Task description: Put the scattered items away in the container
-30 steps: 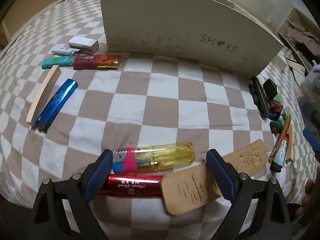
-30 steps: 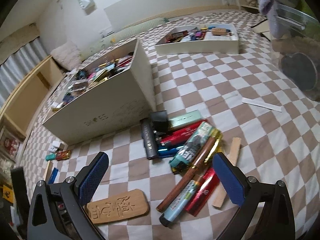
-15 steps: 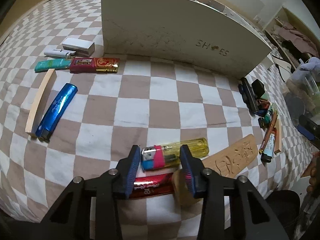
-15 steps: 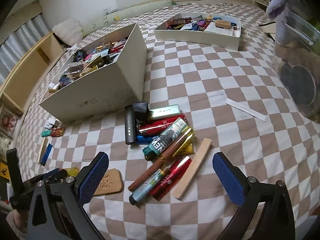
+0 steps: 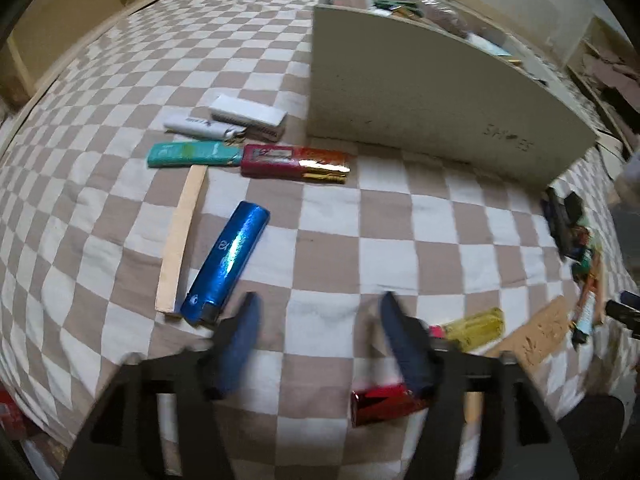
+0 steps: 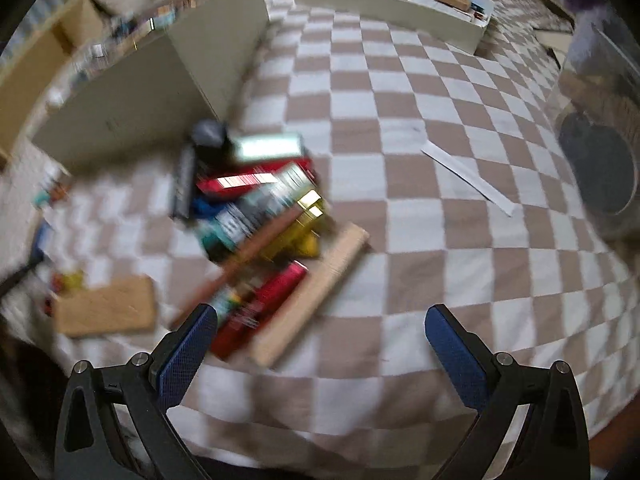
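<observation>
Checkered brown-and-white cloth (image 5: 328, 216) covers the whole surface. On it stands the largest thing, a tall white box (image 5: 432, 104) marked with faint lettering, already full of small items along its top; the right wrist view shows it blurred (image 6: 160, 80), with a second, shallower white box (image 6: 396, 4) far behind.

Next in size come the grippers. The left gripper (image 5: 316, 336) points steeply down at bare cloth; its jaws have just been opening again and stand about halfway apart, with nothing between the blue pads and nothing touched. A yellow lighter (image 5: 472, 326) and a red lighter (image 5: 384, 402) lie just right of its right finger, next to a carved wooden tag (image 5: 532, 340).

The right gripper (image 6: 320, 340) has its fingers spread wide and empty over the cloth. Its left pad (image 6: 188, 352) sits at the near end of a blurred pile of scattered items (image 6: 256, 216); whether it touches them I cannot tell.

Smaller things lie left of the tall box: a blue lighter (image 5: 228, 268) beside a wooden stick (image 5: 182, 236), a red-and-gold pack (image 5: 296, 162), a teal pack (image 5: 192, 154), a white lighter (image 5: 196, 126) and a small white box (image 5: 250, 114).
</observation>
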A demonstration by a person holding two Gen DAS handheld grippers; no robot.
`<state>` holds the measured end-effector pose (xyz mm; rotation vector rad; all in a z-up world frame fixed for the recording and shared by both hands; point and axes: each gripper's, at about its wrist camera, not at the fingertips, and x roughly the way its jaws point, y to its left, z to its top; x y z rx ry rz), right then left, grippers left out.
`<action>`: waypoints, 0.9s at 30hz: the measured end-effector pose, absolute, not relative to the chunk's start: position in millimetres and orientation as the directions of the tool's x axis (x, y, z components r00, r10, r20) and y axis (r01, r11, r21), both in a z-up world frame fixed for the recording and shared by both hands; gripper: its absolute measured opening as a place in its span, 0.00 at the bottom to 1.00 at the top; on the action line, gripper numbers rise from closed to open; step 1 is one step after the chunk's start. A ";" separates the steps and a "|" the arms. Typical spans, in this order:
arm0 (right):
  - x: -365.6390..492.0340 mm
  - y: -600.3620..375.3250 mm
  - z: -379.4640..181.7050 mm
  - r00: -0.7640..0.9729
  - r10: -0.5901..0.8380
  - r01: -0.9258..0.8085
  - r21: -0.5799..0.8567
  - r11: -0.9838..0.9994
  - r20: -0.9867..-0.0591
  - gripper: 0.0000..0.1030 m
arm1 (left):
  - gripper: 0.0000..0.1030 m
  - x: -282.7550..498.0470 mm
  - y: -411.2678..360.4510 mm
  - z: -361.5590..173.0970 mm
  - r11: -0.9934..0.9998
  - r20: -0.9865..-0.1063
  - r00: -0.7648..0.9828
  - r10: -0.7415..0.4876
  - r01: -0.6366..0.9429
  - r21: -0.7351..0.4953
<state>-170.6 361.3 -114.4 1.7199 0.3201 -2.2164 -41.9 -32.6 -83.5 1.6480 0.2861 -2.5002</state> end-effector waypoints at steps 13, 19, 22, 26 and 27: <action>-165.9 409.5 -123.6 -0.252 0.064 0.365 -0.156 -0.918 -0.966 1.00 | 0.69 -41.2 23.4 -82.9 -0.996 -0.928 -0.366 0.071 -0.078 -0.046; -144.6 390.8 -118.6 -0.250 -0.032 0.443 -0.085 -0.892 -0.968 1.00 | 0.78 -48.1 23.5 -94.8 -0.997 -0.942 -0.335 0.030 -0.082 -0.003; -134.3 366.8 -121.7 -0.243 -0.034 0.515 -0.099 -0.851 -0.969 1.00 | 0.78 -52.8 27.6 -104.6 -0.996 -0.952 -0.305 0.009 -0.090 0.020; -120.1 345.0 -126.7 -0.247 -0.032 0.602 -0.128 -0.788 -0.968 1.00 | 0.80 -57.1 27.8 -109.8 -0.996 -0.956 -0.294 0.019 -0.090 0.008; -119.8 342.4 -127.3 -0.251 -0.033 0.607 -0.130 -0.784 -0.967 1.00 | 0.83 -59.4 26.8 -111.6 -0.997 -0.957 -0.290 0.020 -0.083 0.004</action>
